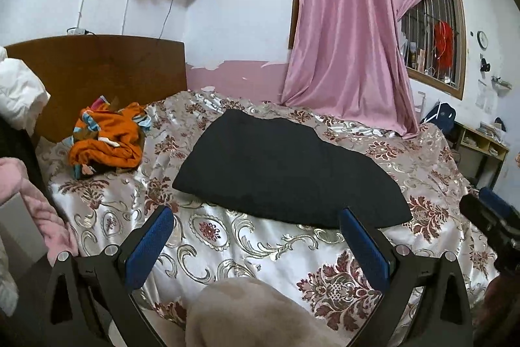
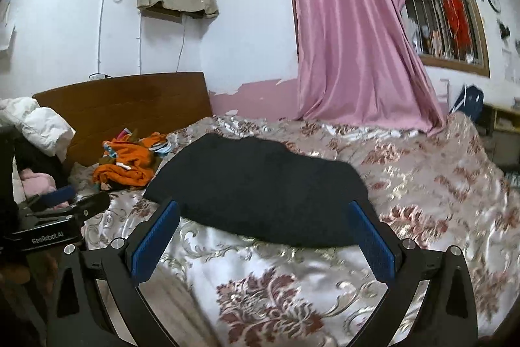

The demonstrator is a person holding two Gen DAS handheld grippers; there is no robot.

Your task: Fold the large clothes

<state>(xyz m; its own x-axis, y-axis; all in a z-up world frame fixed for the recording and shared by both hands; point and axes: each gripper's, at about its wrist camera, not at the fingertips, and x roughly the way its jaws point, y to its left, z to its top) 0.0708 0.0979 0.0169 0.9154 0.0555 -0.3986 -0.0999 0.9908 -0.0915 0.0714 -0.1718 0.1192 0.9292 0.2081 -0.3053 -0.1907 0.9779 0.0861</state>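
On the bed's floral cover (image 1: 247,252) lies a folded black garment (image 1: 286,174); both tools, left tool (image 1: 256,236) and right tool (image 2: 265,230), hang spread and empty, the left one's body reading "GenRobot.AI".

1. My left wrist camera looks forward between the fingers of my left gripper (image 1: 256,236), down across the floral bedspread (image 1: 247,249) toward the headboard (image 1: 97,70) and pink curtain (image 1: 344,38).
2. My right wrist camera faces the same way through my right gripper (image 2: 263,233), from slightly further right.
3. Both views share the black folded garment (image 1: 286,171) (image 2: 256,184), close ahead, and the orange clothing (image 1: 110,139) (image 2: 126,165).
4. Each camera catches the other gripper at its frame edge.
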